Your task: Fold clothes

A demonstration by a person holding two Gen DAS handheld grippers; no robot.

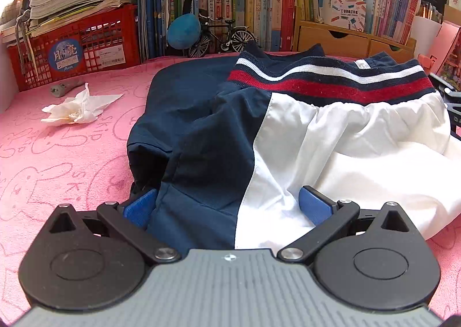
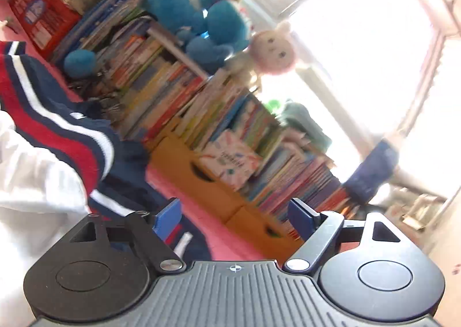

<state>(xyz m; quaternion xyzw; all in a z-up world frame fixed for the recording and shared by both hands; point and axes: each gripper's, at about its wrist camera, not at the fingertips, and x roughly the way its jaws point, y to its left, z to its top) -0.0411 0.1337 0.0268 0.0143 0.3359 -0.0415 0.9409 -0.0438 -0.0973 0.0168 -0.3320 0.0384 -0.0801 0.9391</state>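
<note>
One garment, a navy and white jacket [image 1: 259, 125], lies bunched and only partly folded on the pink bed cover [image 1: 57, 154]. The left gripper [image 1: 227, 206] has fingers apart around its near edge, not pressing; the right gripper [image 2: 234, 216] is open and empty beside the striped hem [image 2: 57, 131]. Most folding seems still left.

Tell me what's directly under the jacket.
The jacket lies on a pink towel printed with outline drawings, which shows all around it. Whatever sits beneath the fabric itself is covered and cannot be seen.
</note>
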